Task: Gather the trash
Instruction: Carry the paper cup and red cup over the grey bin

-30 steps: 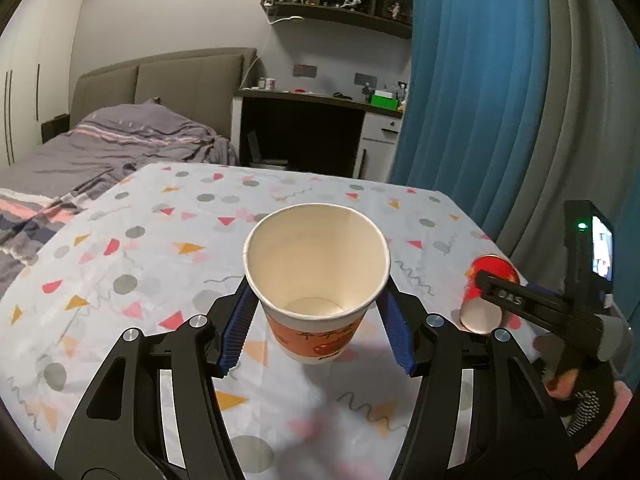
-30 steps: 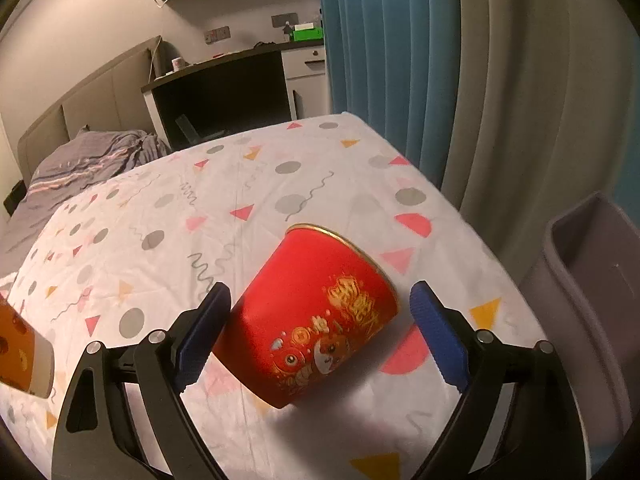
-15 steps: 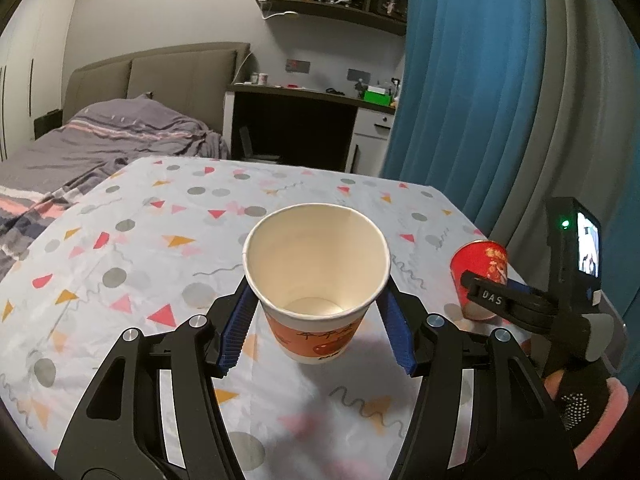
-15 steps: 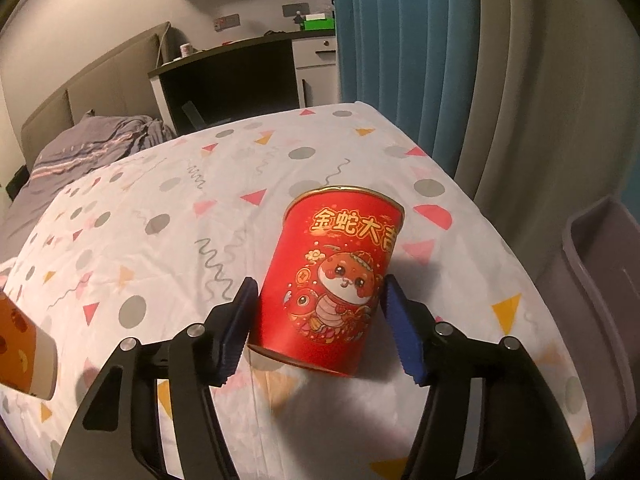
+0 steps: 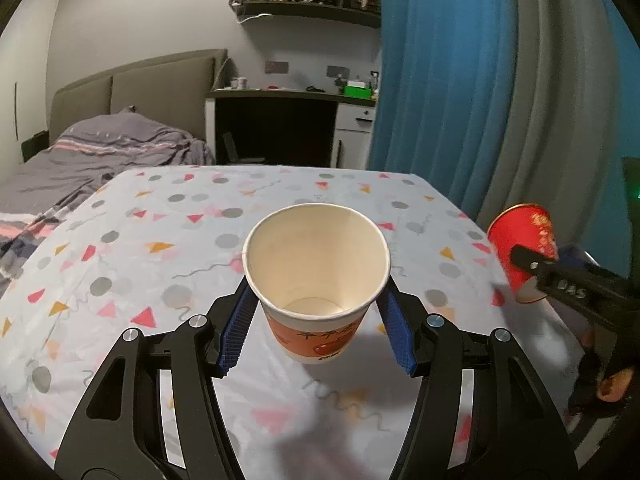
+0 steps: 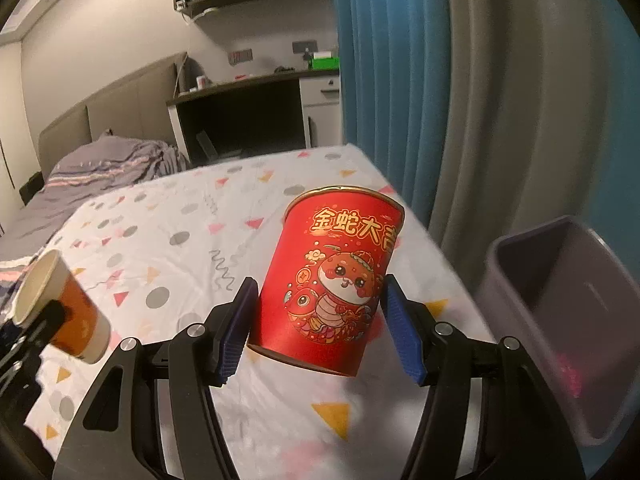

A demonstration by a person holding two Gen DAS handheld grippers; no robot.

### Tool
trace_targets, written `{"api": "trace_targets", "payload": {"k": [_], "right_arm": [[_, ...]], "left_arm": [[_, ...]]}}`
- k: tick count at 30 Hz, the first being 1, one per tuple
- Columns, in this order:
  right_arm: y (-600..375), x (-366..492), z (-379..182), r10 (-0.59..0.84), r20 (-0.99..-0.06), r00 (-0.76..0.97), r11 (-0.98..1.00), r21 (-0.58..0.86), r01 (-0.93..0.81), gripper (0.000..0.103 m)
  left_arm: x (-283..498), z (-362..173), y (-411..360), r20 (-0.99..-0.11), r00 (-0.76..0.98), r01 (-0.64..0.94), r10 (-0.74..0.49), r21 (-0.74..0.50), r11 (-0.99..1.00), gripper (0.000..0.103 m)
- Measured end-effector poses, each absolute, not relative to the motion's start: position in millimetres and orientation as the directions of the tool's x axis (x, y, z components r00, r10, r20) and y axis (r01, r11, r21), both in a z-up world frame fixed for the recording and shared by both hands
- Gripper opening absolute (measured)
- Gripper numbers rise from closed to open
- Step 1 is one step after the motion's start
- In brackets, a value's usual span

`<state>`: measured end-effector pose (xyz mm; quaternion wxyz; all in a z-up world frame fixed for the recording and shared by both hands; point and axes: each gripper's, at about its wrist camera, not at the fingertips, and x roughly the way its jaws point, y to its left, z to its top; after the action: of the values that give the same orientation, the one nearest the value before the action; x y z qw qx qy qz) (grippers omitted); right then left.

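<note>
A white paper cup with an orange print [image 5: 316, 252] stands upright between the blue pads of my left gripper [image 5: 317, 300], which is shut on it just above the patterned tablecloth [image 5: 160, 260]. The same cup [image 6: 60, 312] shows at the left edge of the right wrist view. A red paper cup with a cartoon snake [image 6: 336, 272] is clamped in my right gripper [image 6: 320, 320], upright with a slight tilt and lifted off the cloth. From the left wrist view this red cup [image 5: 520, 240] hangs at the table's right edge.
A grey plastic bin [image 6: 520, 300] stands on the floor beside the table's right edge, with something pink inside. Blue and grey curtains [image 6: 400, 100] hang behind it. A bed [image 5: 100, 152] and a dark desk [image 5: 276, 128] lie beyond the table.
The red cup lay on its side between open jaws; the right gripper closed on it, stood it upright and raised it off the cloth. The left gripper kept its grip and shifted slightly.
</note>
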<state>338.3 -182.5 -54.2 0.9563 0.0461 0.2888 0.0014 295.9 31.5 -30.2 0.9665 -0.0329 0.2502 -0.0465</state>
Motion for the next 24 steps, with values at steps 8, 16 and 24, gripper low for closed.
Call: {"api": "trace_targets", "payload": {"k": [8, 16, 24], "right_arm": [[-215, 297, -28, 0.031, -0.488, 0.872, 0.994, 0.104, 0.023, 0.062], [-255, 260, -11, 0.001, -0.428, 0.904, 0.991, 0.119, 0.055, 0.062], [-311, 233, -19, -0.089, -0.412, 0.907, 0.983, 0.109, 0.145, 0.062]], "left_arm": [[277, -13, -1, -0.463, 0.874, 0.127, -0.148, -0.078, 0.989, 0.058], [257, 8, -61, -0.430, 0.873, 0.232, -0.231, -0.050, 0.971, 0.058], [253, 16, -146, -0.408, 0.834, 0.385, -0.372, -0.051, 0.921, 0.058]]}}
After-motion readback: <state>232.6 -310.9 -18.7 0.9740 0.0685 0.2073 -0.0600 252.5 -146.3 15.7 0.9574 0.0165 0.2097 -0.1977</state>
